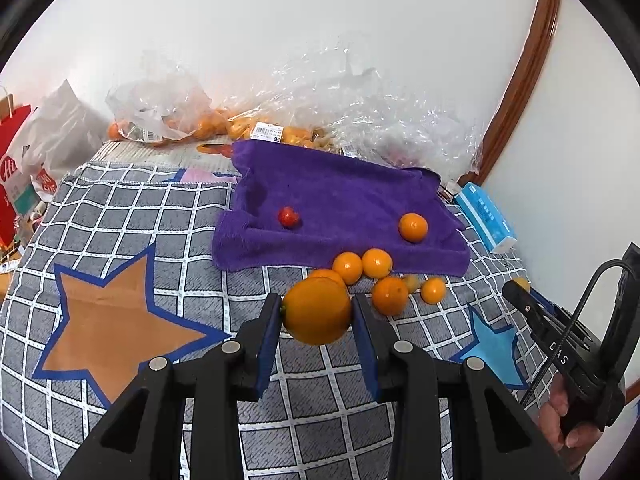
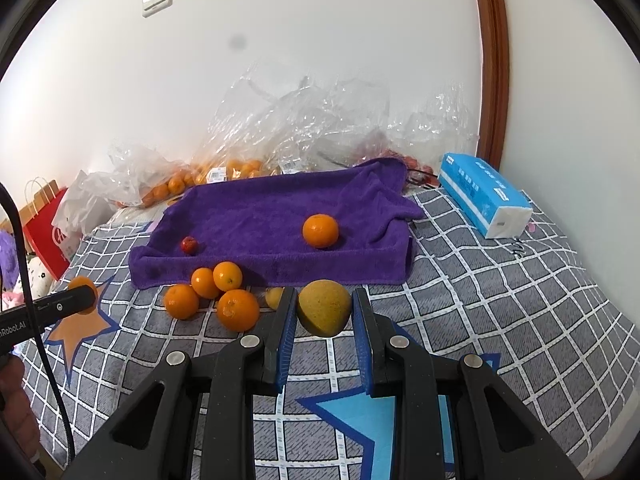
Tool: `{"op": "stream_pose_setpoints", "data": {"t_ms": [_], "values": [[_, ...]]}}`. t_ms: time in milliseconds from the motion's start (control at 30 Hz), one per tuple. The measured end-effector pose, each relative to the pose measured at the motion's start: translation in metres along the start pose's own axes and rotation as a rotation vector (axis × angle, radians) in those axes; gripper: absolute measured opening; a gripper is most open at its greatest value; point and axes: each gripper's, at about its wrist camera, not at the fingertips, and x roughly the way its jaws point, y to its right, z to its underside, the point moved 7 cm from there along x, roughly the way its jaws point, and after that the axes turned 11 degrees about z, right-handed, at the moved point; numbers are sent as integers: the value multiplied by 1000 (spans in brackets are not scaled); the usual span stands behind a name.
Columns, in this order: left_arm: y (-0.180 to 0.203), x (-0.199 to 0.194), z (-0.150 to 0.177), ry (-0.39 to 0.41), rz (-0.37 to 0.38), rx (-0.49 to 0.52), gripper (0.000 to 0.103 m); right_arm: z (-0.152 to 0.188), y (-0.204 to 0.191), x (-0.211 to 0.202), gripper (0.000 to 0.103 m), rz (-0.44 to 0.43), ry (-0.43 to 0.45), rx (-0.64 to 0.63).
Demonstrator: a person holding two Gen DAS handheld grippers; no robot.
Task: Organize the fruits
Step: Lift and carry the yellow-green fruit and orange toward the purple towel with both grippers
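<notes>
My left gripper (image 1: 316, 312) is shut on a large orange (image 1: 317, 310), held above the checked bedspread. My right gripper (image 2: 324, 314) is shut on a dull yellow-green fruit (image 2: 324, 307). A purple towel (image 1: 340, 204) lies ahead, and it shows in the right wrist view (image 2: 260, 216) too. On it sit a small red fruit (image 1: 289, 217) and one tangerine (image 1: 413, 227). Several tangerines (image 1: 362, 266) lie in a cluster on the bedspread at the towel's front edge, also seen from the right (image 2: 216, 292). The right gripper also shows at the right edge of the left wrist view (image 1: 516, 286).
Crumpled clear plastic bags (image 1: 360, 112) with more tangerines (image 1: 208, 124) lie against the wall behind the towel. A blue tissue pack (image 2: 484, 196) lies at the right. A red paper bag (image 1: 12, 168) stands at the left edge of the bed.
</notes>
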Motion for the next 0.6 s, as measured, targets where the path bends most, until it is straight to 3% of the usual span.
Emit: {"op": "stream_pose_setpoints", "data": {"t_ms": [600], "values": [[1,18,-27,18,-4,29,34,-26,-4,16,27,-8,29,-3]]}}
